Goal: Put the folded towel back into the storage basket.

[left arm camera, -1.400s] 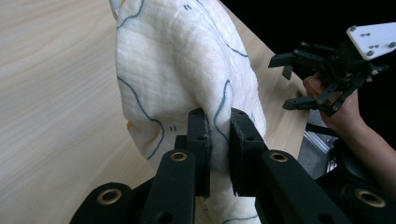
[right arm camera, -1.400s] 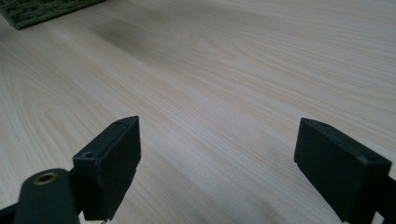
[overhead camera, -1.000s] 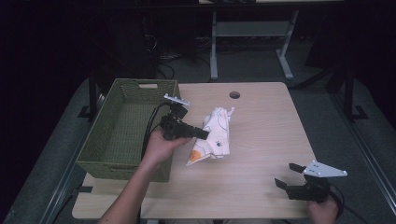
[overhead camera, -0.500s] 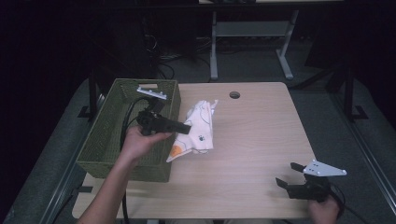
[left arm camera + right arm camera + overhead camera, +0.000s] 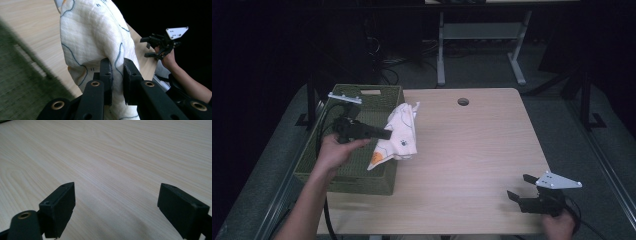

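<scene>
The left gripper [image 5: 117,72] pinches a fold of soft, crinkled white cloth [image 5: 95,37] (thin blue outlines, an orange patch), which hangs bunched from its jaws beside the woven green basket [image 5: 362,176]. The right gripper [image 5: 116,202] rests wide open, nothing between its jaws, over the smooth pale-wood desk [image 5: 120,150].

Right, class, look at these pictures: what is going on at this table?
A person holds a gripper in each hand. The left gripper is shut on a white patterned cloth, lifted over the near edge of a green basket. The right gripper rests open on the wooden table, holding nothing.
</scene>
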Tool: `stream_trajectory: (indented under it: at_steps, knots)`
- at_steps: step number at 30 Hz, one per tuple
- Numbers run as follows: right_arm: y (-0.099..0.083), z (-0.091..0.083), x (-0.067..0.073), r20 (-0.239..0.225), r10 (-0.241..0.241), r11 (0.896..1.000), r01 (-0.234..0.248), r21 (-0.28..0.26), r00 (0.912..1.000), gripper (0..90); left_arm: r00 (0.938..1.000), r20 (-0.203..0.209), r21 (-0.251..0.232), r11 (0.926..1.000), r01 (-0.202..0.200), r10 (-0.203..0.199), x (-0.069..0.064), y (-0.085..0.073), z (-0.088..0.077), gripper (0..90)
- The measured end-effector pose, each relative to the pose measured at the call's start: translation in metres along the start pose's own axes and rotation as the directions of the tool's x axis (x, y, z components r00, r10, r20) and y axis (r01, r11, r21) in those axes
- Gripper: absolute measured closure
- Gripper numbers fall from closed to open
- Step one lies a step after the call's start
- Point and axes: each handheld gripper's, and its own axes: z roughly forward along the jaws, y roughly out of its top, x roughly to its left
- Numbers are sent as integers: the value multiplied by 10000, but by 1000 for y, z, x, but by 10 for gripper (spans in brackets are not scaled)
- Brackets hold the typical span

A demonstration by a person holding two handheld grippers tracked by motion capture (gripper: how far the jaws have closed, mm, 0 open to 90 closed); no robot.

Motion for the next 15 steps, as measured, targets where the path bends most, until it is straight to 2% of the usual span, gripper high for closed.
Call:
stream_trajectory:
  at_steps: [5, 8, 9, 15]
  knots:
    - [-1, -2, 0, 21, 26, 9999, -25, -149, 10000, 142, 9984, -317, -195, 9988, 455, -461, 21, -9, -23, 807]
    - [-1, -1, 0, 23, 27, 9999, -27, -142, 10000, 142, 9975, -366, -256, 9979, 603, -612, 28, -12, -30, 807]
    - [-1, 0, 0, -3, 106, 9998, -106, -142, 9999, 142, 9969, -405, -254, 9975, 660, -669, 35, -15, -36, 808]
    - [0, 2, -1, 12, 182, 9997, -182, -150, 9998, 142, 9948, -522, -236, 9960, 859, -870, 49, -21, -46, 808]
